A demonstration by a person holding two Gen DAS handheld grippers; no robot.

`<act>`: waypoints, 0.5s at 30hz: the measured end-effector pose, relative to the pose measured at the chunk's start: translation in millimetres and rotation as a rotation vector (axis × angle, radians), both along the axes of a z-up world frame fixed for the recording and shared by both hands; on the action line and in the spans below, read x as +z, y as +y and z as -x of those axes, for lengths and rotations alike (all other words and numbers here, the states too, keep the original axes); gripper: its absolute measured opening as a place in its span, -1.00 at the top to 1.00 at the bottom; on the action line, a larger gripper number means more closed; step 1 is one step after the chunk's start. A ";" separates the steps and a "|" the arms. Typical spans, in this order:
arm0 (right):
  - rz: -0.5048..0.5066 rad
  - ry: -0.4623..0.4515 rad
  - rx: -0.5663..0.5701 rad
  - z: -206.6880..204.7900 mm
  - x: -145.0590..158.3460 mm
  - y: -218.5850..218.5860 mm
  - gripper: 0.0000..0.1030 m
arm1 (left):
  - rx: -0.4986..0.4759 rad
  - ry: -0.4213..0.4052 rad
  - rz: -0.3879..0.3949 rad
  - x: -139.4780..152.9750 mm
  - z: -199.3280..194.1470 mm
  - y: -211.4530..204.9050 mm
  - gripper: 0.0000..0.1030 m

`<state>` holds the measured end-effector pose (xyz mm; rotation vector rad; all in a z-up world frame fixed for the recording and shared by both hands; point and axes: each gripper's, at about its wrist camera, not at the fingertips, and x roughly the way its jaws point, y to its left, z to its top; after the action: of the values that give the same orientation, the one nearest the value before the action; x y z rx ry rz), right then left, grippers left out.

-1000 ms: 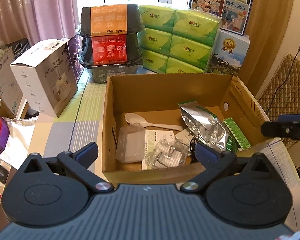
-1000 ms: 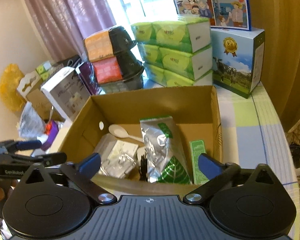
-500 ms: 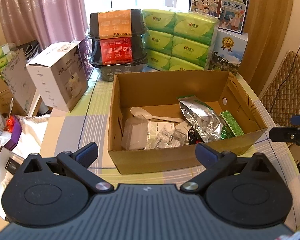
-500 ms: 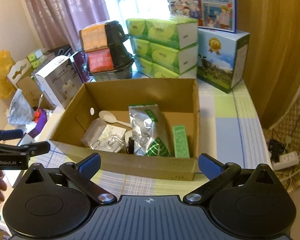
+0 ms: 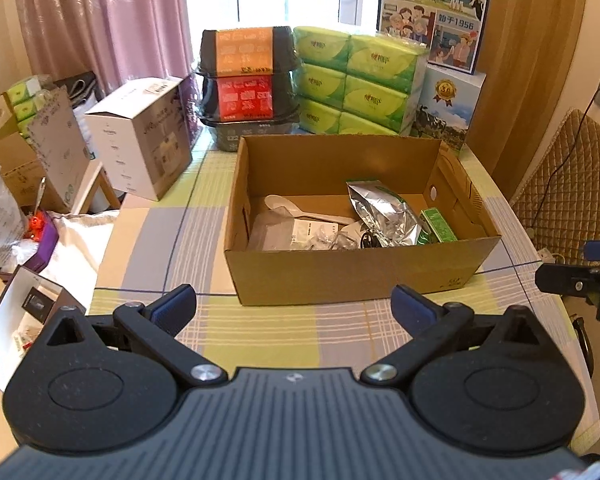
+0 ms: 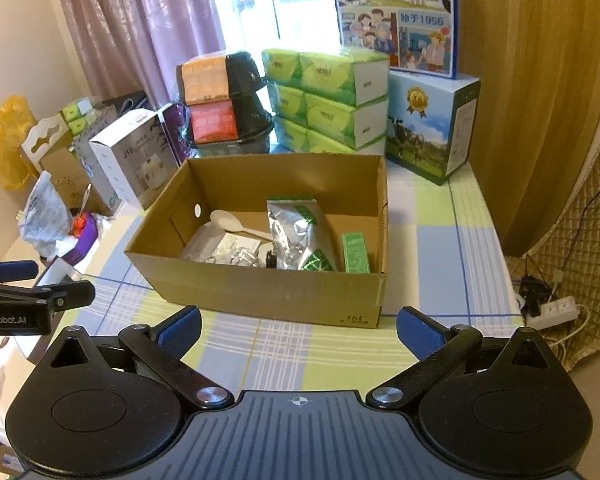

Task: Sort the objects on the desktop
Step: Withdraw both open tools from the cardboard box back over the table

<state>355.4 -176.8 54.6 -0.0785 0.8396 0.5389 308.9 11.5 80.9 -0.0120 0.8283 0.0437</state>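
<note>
We have pulled both grippers back from the cardboard box [image 5: 356,268]: a second ago the near wall filled the bottom of each view, and now bare checked tablecloth [image 5: 260,332] shows between us and it. Starting at the left, our left gripper [image 5: 294,306] hangs over the table's near edge, jaws spread wide and holding nothing. In the box, from left to right, lie a clear plastic container [image 5: 266,236], a white spoon [image 5: 296,210], a printed leaflet with small clear packets [image 5: 320,236], a foil pouch [image 5: 384,216] and a green carton [image 5: 438,226], none of them shifted. Further right, our right gripper [image 6: 298,330] hovers likewise, jaws wide apart and empty. We judge the retreat means the sorting is done, or at least paused: everything loose appears to sit inside the box, and no stray item shows on the cloth beside it.
</note>
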 end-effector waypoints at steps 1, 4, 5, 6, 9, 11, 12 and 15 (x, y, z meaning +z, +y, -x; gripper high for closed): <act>-0.005 -0.007 -0.004 4.7 2.3 -1.8 -0.96 | 0.005 -0.005 0.000 3.3 5.8 -0.6 -0.98; -0.030 -0.014 -0.014 18.5 7.8 -9.3 -0.96 | 0.010 -0.025 0.005 12.6 20.3 -2.6 -0.98; -0.038 -0.015 -0.021 23.1 9.4 -12.5 -0.96 | 0.013 -0.032 0.007 15.4 24.6 -3.1 -0.98; -0.044 -0.016 -0.025 26.9 11.3 -15.1 -0.96 | 0.015 -0.038 0.007 18.0 29.3 -4.2 -0.98; -0.044 -0.024 -0.035 39.7 16.1 -22.4 -0.96 | 0.016 -0.043 -0.005 22.8 44.1 -9.1 -0.98; -0.043 -0.024 -0.045 49.6 17.8 -27.1 -0.96 | 0.019 -0.042 -0.014 24.1 52.9 -12.6 -0.98; -0.043 -0.022 -0.047 53.6 18.0 -29.3 -0.96 | 0.020 -0.041 -0.016 24.4 57.0 -13.9 -0.98; -0.051 -0.011 -0.058 65.7 18.6 -37.3 -0.96 | 0.031 -0.040 -0.015 24.8 70.0 -17.5 -0.98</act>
<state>289.7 -214.1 73.2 -0.0101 0.8140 0.5047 238.9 -6.0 105.7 -0.0114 0.7883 0.0789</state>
